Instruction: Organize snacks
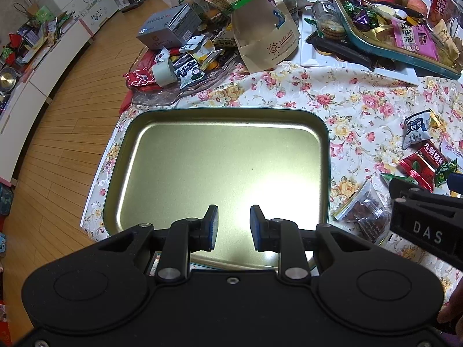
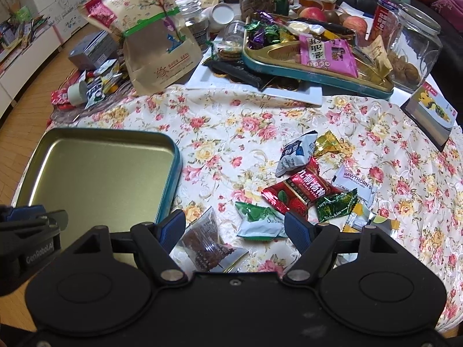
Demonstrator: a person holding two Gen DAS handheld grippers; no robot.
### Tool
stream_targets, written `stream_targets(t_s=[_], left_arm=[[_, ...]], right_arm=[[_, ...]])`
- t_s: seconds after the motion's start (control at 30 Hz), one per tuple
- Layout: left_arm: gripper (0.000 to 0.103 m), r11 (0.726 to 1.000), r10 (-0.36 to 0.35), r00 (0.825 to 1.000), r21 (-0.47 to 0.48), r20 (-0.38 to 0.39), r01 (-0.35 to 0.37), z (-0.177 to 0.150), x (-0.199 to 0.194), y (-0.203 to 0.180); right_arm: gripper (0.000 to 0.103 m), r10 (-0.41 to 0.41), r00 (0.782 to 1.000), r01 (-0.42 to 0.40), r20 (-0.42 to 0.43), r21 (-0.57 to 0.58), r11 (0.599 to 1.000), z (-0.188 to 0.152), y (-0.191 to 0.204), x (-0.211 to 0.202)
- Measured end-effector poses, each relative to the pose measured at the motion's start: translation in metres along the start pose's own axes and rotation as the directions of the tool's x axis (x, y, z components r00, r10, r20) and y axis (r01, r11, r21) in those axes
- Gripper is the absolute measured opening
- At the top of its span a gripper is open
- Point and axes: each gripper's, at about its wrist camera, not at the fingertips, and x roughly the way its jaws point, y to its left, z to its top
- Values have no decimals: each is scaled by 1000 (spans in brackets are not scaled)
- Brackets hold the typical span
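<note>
An empty gold tin tray with a teal rim (image 1: 225, 112) (image 2: 170, 150) lies on the floral tablecloth. My left gripper (image 1: 233, 225) is open and empty, low over the tray's near side. My right gripper (image 2: 235, 230) is open and empty, just above a clear packet of brown dried fruit (image 2: 207, 243) (image 1: 366, 211) and a green-white packet (image 2: 260, 222). To the right lie a red sweet (image 2: 301, 192) (image 1: 424, 162), a blue-white packet (image 2: 295, 153) (image 1: 416, 130), a gold sweet (image 2: 328, 141), a dark green sweet (image 2: 335, 204) and a white Hawthorn packet (image 2: 357, 180).
At the back a second teal tin (image 2: 303, 75) holds sweets, on a white tray (image 2: 260, 89). A brown paper bag (image 2: 156, 46), a grey box (image 1: 167, 26), jars (image 2: 413, 43), apples (image 2: 312, 13) and a glass dish of packets (image 1: 179, 66) crowd the far table. Wooden floor lies left.
</note>
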Motion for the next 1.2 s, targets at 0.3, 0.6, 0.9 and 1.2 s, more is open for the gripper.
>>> stream_targets(t_s=[0.3,0.6,0.9,1.2], left_arm=[[35,996,-42,995,-76,89,49,7,-17,-1],[35,989,-68,984,-122,167,89,15,-34,-13],[35,988,-129,987,-70,92,136,21,-30,-49],[35,978,-206,977,36,54,205,22,-33,-90]], right_arm=[[76,-61,995,61,79,-7,998,4,-6,-3],[73,-111,987,101,113,85,991,9,-56,-6],[72,-153,983,125,105,233,964,1,-139,-12],[73,-203,969,155,141,292,944,-11,-193,-17]])
